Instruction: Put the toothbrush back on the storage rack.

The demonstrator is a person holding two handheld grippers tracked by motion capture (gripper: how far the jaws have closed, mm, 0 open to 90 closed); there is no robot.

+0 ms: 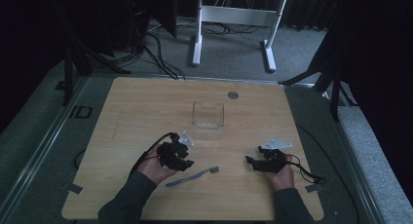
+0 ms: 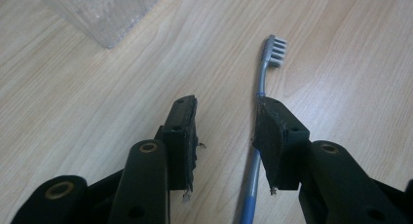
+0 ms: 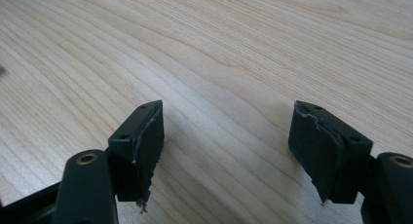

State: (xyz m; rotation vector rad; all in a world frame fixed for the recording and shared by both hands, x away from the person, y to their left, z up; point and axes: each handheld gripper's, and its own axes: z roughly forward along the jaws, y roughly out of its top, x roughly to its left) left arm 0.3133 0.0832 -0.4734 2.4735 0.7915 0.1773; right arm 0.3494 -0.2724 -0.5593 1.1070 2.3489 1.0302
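**Toothbrush lies free under the left jaws**

Nearest the person, 2 sleeved forearms come in over the front edge of the wooden bench (image 1: pixel 146 102), each hand carrying a black gripper.

The left gripper (image 2: pixel 225 136) has its jaws released, with a clear gap between the 2 pads. The toothbrush (image 2: pixel 263 78), blue and grey, lies flat on the bench. In the left gripper view its handle runs up from the lower edge, passes just inside the right-hand jaw and partly beneath it, and its bristled head lies beyond the jaw tips, pointing away from them. The left-hand jaw stands apart from the handle. Whether the right-hand pad touches the handle cannot be told; nothing is clamped. In the high view the toothbrush (image 1: pixel 192 177) lies just beside the left gripper (image 1: pixel 181 158), between the 2 hands and well apart from the right one.

The right gripper (image 3: pixel 226 136) also has its jaws released, spread wide over bare wood, with nothing between them. In the high view it (image 1: pixel 253 161) points toward the middle of the bench.

Farther off, beyond the left jaw tips and to their left, stands a clear plastic container (image 2: pixel 104 12), upright and open-topped (image 1: pixel 208 121). Beyond that, near the far edge, a small round grey disc (image 1: pixel 233 94) sits in the bench top.
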